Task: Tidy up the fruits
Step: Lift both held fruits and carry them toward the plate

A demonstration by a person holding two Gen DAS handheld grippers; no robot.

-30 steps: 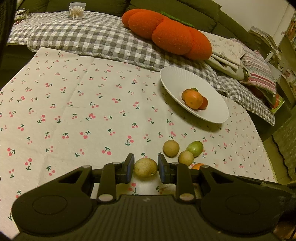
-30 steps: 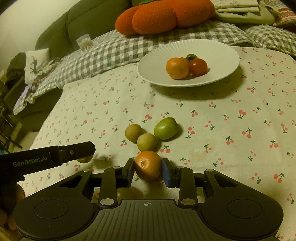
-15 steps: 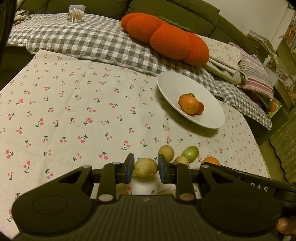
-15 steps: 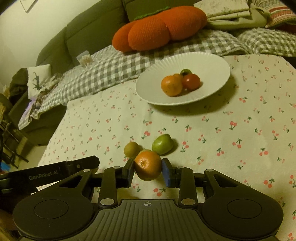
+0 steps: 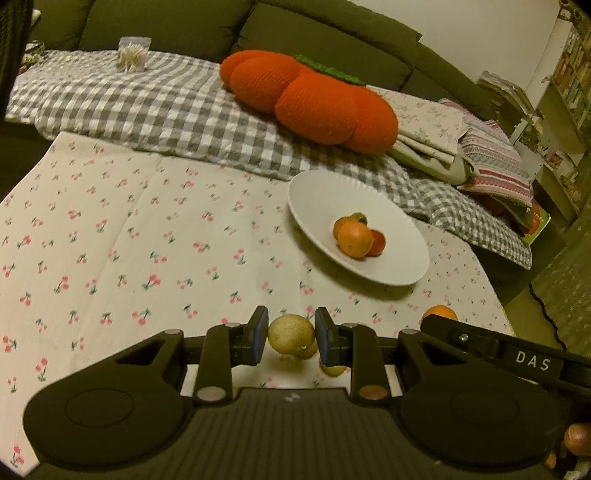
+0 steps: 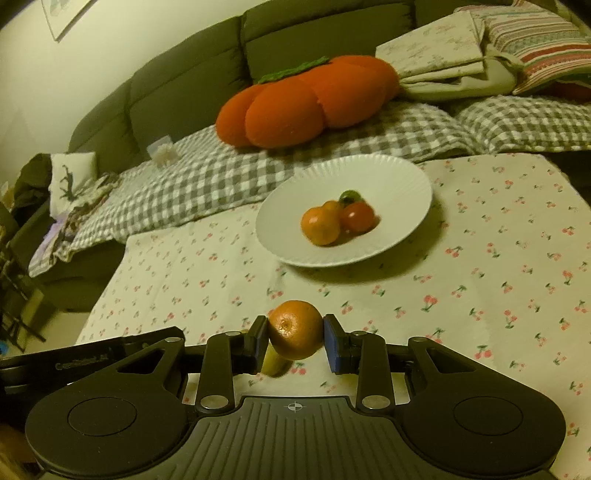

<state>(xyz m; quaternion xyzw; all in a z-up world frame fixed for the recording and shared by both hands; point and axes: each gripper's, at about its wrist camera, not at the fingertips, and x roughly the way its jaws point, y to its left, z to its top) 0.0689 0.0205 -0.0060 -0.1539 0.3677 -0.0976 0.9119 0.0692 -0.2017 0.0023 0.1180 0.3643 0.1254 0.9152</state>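
A round, tan-yellow fruit (image 5: 291, 334) was seen clamped between the blue pads of the left gripper (image 5: 291, 335), lifted above the cream tablecloth printed with small red cherries (image 5: 147, 236). Just beneath it, further yellowish fruits (image 5: 334, 369) were partly glimpsed on the cloth, largely hidden by the fingers. A round orange citrus fruit (image 6: 295, 329) was held the same way in the right gripper (image 6: 296, 334), its pads closed against both sides of the peel and its dimpled end turned towards the camera; a yellowish fruit (image 6: 275, 363) was partly visible on the cloth below it. In the left wrist view the same orange (image 5: 439, 313) was seen just beside the black body of the right gripper.

Well beyond both grippers a white ribbed plate (image 6: 388, 184) was set on the tablecloth near its far edge, and in it a small cluster was gathered: an orange fruit, a red one touching it, and a small green one behind. Past the plate a grey-and-white checked blanket (image 5: 129, 107) was spread over a dark green sofa (image 5: 184, 26), with an orange pumpkin-shaped cushion (image 5: 310, 99) resting on it.
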